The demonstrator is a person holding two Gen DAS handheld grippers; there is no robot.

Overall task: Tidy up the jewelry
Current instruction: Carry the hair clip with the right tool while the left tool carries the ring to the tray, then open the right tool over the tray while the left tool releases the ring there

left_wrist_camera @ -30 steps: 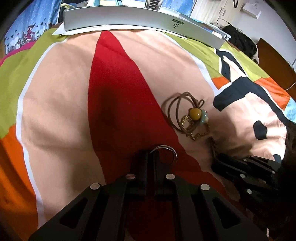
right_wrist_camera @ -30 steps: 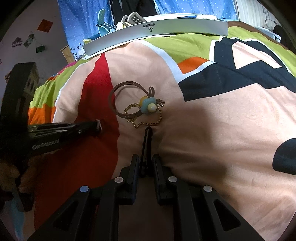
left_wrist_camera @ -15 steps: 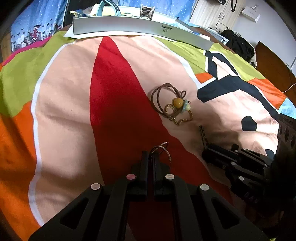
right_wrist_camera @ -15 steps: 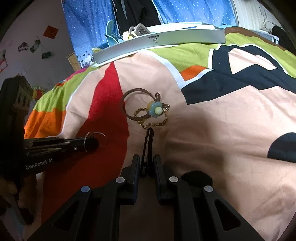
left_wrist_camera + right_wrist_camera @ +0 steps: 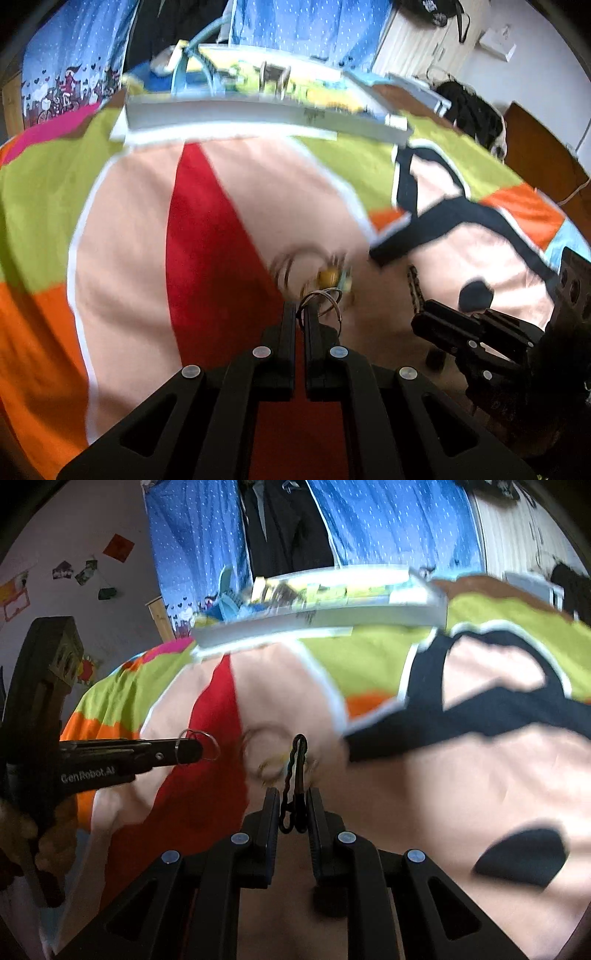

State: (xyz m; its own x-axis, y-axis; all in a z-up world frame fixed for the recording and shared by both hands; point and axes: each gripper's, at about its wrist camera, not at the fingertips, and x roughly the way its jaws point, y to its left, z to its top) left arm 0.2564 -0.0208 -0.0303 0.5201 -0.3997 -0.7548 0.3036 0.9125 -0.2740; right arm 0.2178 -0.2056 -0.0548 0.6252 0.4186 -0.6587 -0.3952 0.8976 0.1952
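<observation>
In the left wrist view, the left gripper (image 5: 300, 314) has its two black fingers drawn almost together, pinching a pair of thin silver metal rings (image 5: 320, 302) that stand up out of the fingertips above the bedcover. Under it lies a bright patchwork bedcover of red, peach, lime green, orange and black patches (image 5: 122, 258). Just past the rings, blurred by motion, a small heap of jewelry lies on the peach patch: a brown looped cord with a yellow bead and a pale blue bead (image 5: 325, 273). At the far edge of the bedcover sits a long, shallow grey tray (image 5: 236, 114) with blurred coloured things inside. To the right, the right gripper (image 5: 424, 317) holds a dark wavy hair clip (image 5: 415, 286) that points away from its fingers.

In the right wrist view, the right gripper (image 5: 293, 808) has its fingers set narrowly, clamped on the base of the dark wavy hair clip (image 5: 295, 764), whose looped tip rises over the blurred cord and beads (image 5: 266, 753) on the bedcover (image 5: 424, 775). At the left, the left gripper (image 5: 192, 749), marked "GenRobot.AI", is gripped by a person's hand (image 5: 40, 842) and carries the silver rings (image 5: 199, 746) at its tip, clear of the cloth. The grey tray (image 5: 325, 616) lies across the far end, before a blue dotted curtain (image 5: 192, 539).
</observation>
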